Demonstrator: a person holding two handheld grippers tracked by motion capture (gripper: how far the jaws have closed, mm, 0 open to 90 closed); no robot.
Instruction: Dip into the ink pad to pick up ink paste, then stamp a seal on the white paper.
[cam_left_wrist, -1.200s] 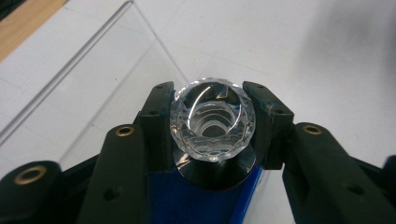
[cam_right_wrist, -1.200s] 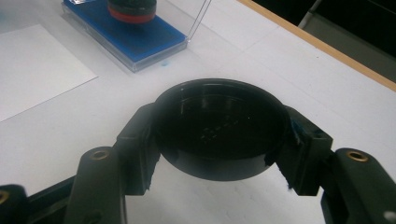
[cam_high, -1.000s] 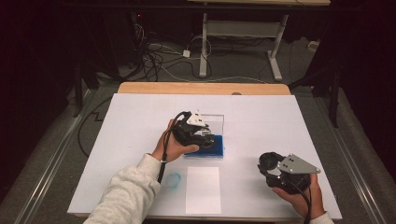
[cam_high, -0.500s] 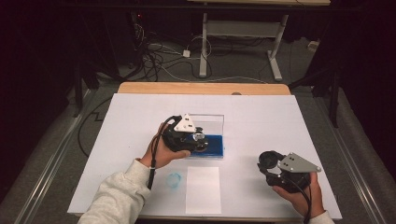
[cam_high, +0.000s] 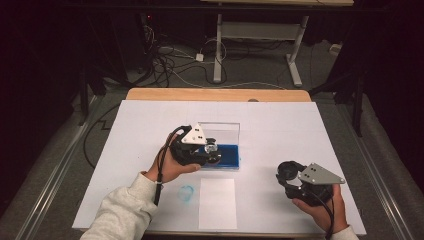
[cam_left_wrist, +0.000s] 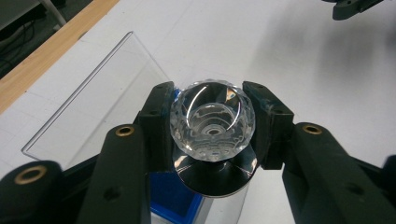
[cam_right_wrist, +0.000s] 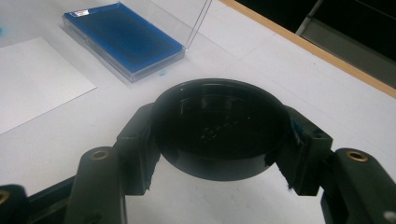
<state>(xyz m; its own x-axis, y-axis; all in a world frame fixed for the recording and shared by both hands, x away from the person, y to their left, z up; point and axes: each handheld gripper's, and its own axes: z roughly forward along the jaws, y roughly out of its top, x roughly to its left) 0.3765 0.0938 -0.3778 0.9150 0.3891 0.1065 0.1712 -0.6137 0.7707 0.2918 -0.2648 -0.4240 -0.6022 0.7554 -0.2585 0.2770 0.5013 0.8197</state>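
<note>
The left gripper has its jaws closed on a faceted clear stamp handle; both pads press its sides, and the round dark base of the stamp hangs just below the pads. In the high view the left gripper is held above the left part of the blue ink pad, which sits in an open clear case with the lid standing upright on its far side. The case lies near the middle of the desk.

The right gripper has its jaws closed on a round black cap; the pads grip its rim on both sides with the hollow side facing the camera. In the high view the right gripper is held over the near right part of the desk, well apart from the ink pad.

A blank white sheet of paper lies flat near the near edge, just in front of the ink pad case. A faint blue stamp mark shows on the desk surface just left of the sheet. Nothing lies between the stamp and the sheet. The desk is covered in white, with a bare wooden strip along its far edge. Cables lie on the floor beyond it.
</note>
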